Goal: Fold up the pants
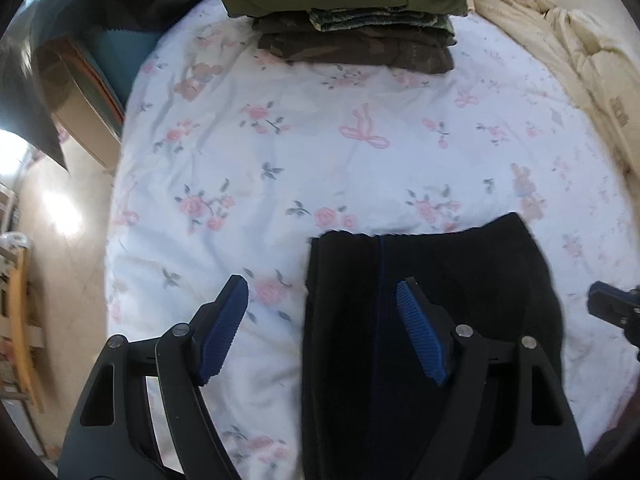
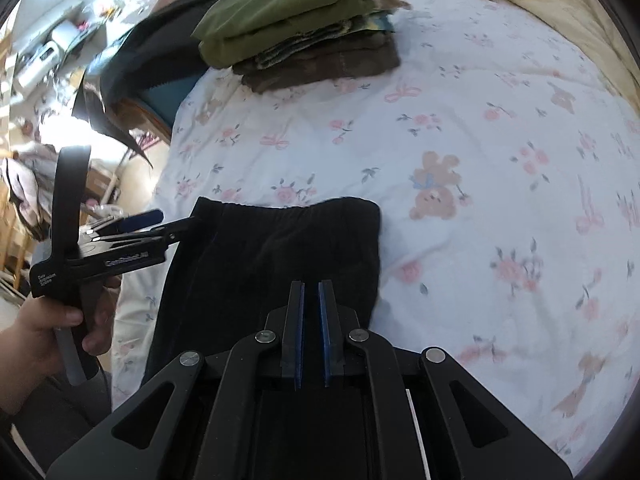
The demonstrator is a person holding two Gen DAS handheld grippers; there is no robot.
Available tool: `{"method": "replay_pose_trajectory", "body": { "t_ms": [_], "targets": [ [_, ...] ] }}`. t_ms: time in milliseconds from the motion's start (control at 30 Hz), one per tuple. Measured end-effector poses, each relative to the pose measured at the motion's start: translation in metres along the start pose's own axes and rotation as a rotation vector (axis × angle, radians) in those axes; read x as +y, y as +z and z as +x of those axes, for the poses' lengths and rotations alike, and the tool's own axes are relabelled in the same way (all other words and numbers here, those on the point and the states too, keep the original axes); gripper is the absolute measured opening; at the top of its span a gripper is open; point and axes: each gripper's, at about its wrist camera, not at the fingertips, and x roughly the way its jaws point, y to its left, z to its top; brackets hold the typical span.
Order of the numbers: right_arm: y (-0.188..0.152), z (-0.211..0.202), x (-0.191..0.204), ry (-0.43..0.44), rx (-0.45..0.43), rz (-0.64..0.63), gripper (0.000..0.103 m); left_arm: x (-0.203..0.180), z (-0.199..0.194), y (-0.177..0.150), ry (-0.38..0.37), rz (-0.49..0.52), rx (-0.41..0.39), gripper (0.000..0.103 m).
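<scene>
**Pants lie folded on the flowered sheet, both grippers above them**

Pants (image 2: 272, 256), black and folded into a long narrow shape, lie flat on the white bedsheet (image 1: 320, 140) printed with pink roses, ribbons and bears. Their waistband end points toward the stack of folded clothes (image 1: 348, 12), which sits well apart from the pants at the far side of the sheet: olive green on top, camouflage and brown below. A cream quilt (image 1: 560, 40) is bunched along the sheet's edge, to the right of the stack.

The left gripper (image 1: 322, 292) hangs over the left edge of the pants with its jaws spread wide. One blue pad (image 1: 224, 328) is over bare sheet just beside the pants, the other over the black cloth; nothing is pinched between them. In the right wrist view a hand (image 2: 44, 340) holds this gripper by its handle, at the left side of the pants.

The right gripper (image 2: 311, 284) is over the near part of the pants, its two blue pads almost together with only a thin slit between them. No cloth shows in that slit.
</scene>
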Motion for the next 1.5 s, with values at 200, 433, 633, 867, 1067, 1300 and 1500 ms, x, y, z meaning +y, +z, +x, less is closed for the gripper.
{"method": "replay_pose_trajectory", "body": {
  "t_ms": [200, 433, 633, 867, 1067, 1300, 1500],
  "targets": [
    [0.007, -0.004, -0.028, 0.058, -0.049, 0.094, 0.010, 0.003, 0.007, -0.004, -0.099, -0.044, 0.051, 0.091],
    [0.024, 0.029, -0.069, 0.092, -0.031, 0.238, 0.061, 0.016, 0.044, 0.000, -0.136, -0.134, 0.157, 0.091],
    [0.031, 0.079, -0.081, 0.158, 0.076, 0.272, 0.061, 0.004, 0.064, 0.010, -0.157, -0.064, 0.188, 0.082],
    [0.036, 0.100, -0.085, 0.227, 0.091, 0.286, 0.061, -0.010, 0.063, 0.011, -0.162, -0.010, 0.191, 0.066],
    [0.037, 0.106, -0.065, 0.148, 0.110, 0.171, 0.056, -0.016, 0.063, 0.013, -0.121, 0.011, 0.190, 0.056],
    [0.036, 0.107, -0.064, 0.183, 0.110, 0.180, 0.048, -0.012, 0.062, 0.017, -0.146, -0.005, 0.179, 0.049],
    [0.038, 0.104, -0.066, 0.230, 0.108, 0.201, 0.050, -0.003, 0.057, 0.017, -0.180, -0.041, 0.179, 0.050]
  ]
}}
